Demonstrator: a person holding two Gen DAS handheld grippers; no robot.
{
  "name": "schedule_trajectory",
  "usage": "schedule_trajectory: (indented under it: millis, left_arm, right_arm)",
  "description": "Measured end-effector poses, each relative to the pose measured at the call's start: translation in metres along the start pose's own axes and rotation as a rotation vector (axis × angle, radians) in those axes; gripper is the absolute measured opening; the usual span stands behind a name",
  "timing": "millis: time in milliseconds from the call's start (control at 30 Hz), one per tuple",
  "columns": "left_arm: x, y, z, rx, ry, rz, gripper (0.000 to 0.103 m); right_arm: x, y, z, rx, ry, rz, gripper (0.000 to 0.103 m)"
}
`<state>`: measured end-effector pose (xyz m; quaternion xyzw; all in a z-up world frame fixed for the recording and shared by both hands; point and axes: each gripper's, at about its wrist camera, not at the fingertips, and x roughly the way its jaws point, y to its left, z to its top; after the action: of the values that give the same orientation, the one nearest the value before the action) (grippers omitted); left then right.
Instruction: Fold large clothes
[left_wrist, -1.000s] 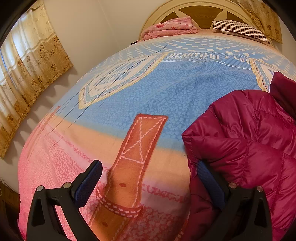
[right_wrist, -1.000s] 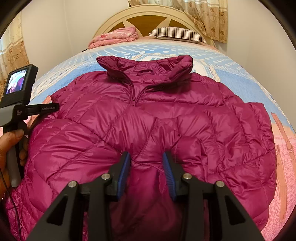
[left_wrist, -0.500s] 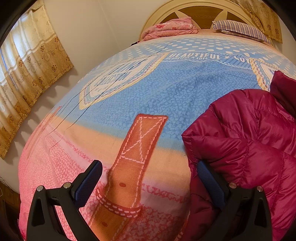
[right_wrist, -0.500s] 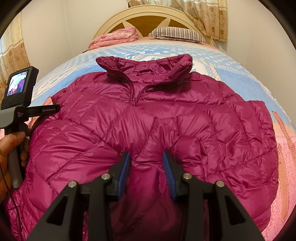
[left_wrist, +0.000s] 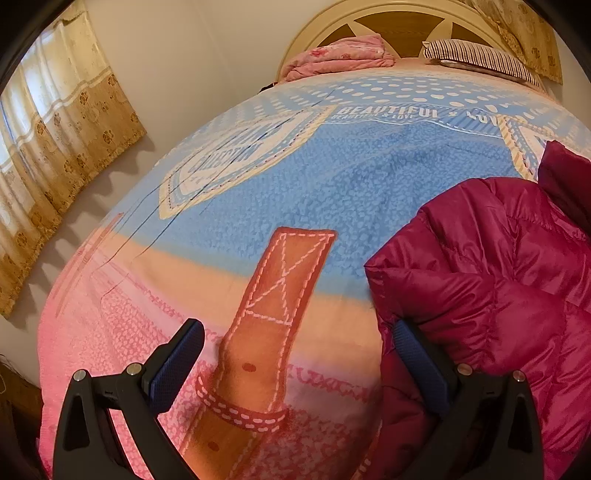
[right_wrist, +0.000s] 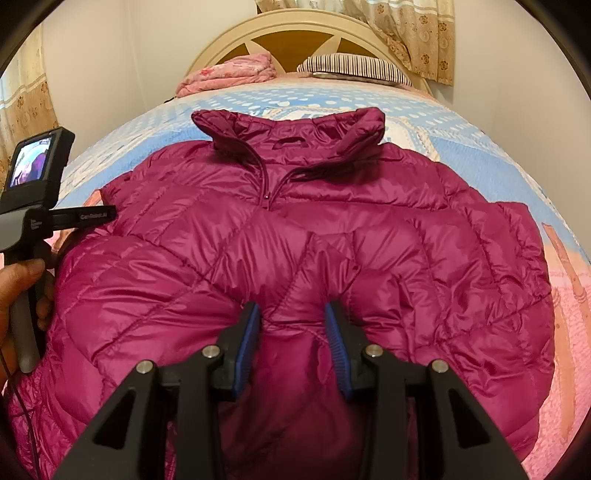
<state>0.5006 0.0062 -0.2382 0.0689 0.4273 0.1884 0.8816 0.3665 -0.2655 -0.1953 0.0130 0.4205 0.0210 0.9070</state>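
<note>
A wide bed (right_wrist: 480, 155) under a blue, peach and pink printed cover carries a magenta quilted puffer jacket (right_wrist: 332, 240) spread flat, collar towards the far end. At the cream arched headboard (right_wrist: 236, 40) lie a folded pink blanket (right_wrist: 229, 74), left, and a striped pillow (right_wrist: 354, 66), right.

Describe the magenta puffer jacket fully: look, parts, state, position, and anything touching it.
The magenta puffer jacket is shiny, quilted and padded. It lies front-up on the printed bedspread, collar toward the headboard, zip partly open at the neck, sleeves folded inward. A puffed ridge near the hem sits between the right hand-held gripper's blue pads. The left hand-held gripper is wide open at the jacket's edge, one finger against it.
</note>
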Motion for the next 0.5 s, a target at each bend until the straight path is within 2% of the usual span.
schedule_trajectory:
  millis: [100,133,167,233,333,500]
  left_arm:
    - [-0.013,0.006,0.004,0.017,-0.002,0.003,0.102]
    - [-0.019,0.008,0.007,0.020,0.001,-0.012,0.102]
    - [-0.028,0.012,0.012,0.019,-0.005,-0.043,0.102]
    - [-0.051,0.014,0.027,0.036,-0.047,-0.087,0.102]
    - [-0.072,0.005,0.048,0.071,-0.093,-0.143,0.102]
    - [-0.067,-0.034,0.079,0.095,-0.058,-0.215,0.102]
  right_arm:
    - [-0.007,-0.003,0.007,0.004,0.027,0.016,0.041]
    - [-0.011,-0.006,0.010,0.012,0.035,0.032,0.048]
    - [-0.018,-0.011,0.017,0.020,0.033,0.053,0.062]
    - [-0.030,-0.019,0.033,0.002,-0.005,0.030,0.073]
    - [-0.031,-0.040,0.065,-0.005,-0.030,-0.018,0.076]
    - [0.005,-0.075,0.115,0.048,-0.015,-0.072,0.076]
